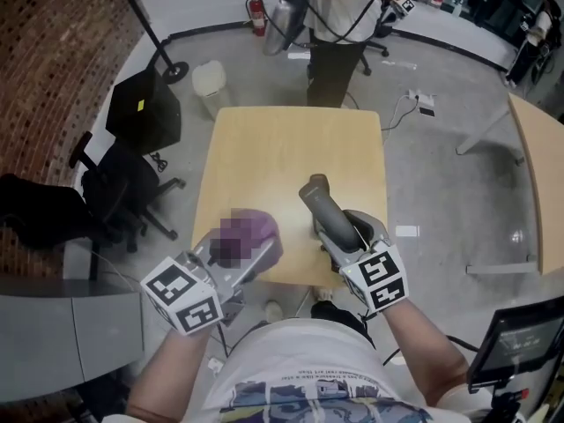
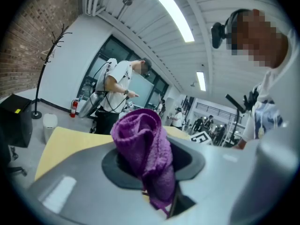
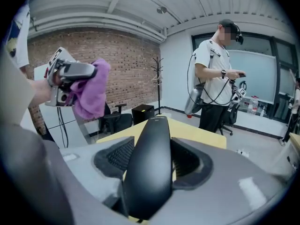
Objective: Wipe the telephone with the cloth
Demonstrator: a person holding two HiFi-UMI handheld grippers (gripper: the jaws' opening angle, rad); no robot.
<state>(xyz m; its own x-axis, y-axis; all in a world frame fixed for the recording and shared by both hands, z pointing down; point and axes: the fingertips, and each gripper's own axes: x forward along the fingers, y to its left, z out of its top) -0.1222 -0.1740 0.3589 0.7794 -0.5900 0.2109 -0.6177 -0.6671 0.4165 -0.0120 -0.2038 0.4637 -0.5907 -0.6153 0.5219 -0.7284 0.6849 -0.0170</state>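
A purple cloth is bunched between the jaws of my left gripper, which is shut on it above the near left part of the wooden table. The cloth is partly blurred in the head view. My right gripper is shut on a dark telephone handset, held up over the table's near right edge. The handset sticks out past the jaws, pointing away from me. In the right gripper view, the left gripper with the cloth hangs to the left of the handset, apart from it.
A person stands beyond the table's far edge, holding grippers. A black office chair and a black box stand left of the table, a white bin at its far left corner. Another table is at right.
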